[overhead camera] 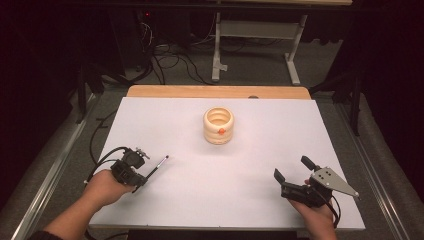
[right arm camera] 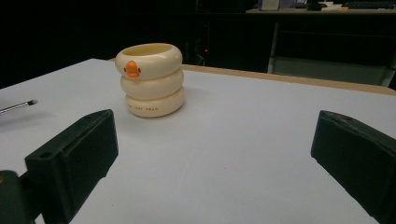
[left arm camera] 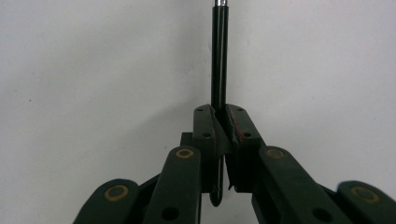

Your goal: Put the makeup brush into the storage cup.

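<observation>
Our left gripper (overhead camera: 141, 176), at eight o'clock near the white table's (overhead camera: 240, 200) left edge, clamps a thin black brush (overhead camera: 159, 166) pointing toward one o'clock. Our right gripper (overhead camera: 290, 173), at four o'clock, stands wide open and empty. Between them and the cream ringed cup (overhead camera: 218, 125) at twelve o'clock we see bare tabletop.

- A thin black brush (overhead camera: 159, 165) with a slim straight handle, a silvery ferrule and a small dark tip; it lies low over the white worktop (overhead camera: 240, 200) at the near left, tip pointing up and away to the right.
- Its rear end is clamped between the left claw (left arm camera: 219, 122), the handle running straight out ahead.
</observation>
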`<action>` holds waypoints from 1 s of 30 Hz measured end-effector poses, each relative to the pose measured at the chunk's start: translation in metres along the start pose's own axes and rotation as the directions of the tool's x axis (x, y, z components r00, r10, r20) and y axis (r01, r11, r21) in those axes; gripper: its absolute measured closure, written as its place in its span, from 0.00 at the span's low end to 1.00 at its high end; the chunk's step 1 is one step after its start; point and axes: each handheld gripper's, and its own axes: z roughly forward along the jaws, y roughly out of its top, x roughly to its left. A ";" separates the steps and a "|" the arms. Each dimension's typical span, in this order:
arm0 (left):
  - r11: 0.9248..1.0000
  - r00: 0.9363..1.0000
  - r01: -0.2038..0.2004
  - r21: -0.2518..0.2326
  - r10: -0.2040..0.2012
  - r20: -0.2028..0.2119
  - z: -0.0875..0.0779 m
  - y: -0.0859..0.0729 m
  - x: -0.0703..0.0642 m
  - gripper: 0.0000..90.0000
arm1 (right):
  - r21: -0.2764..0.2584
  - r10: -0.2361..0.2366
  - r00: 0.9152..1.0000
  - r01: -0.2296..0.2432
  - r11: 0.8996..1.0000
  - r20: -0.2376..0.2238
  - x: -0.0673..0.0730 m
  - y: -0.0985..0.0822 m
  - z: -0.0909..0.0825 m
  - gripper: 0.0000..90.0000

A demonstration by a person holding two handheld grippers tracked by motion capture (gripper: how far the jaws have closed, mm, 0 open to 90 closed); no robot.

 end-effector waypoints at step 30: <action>0.966 0.998 0.047 -0.254 -0.036 0.047 -0.001 0.010 -0.006 0.93 | 0.002 -0.001 1.000 0.001 1.000 0.001 0.000 -0.001 0.000 0.02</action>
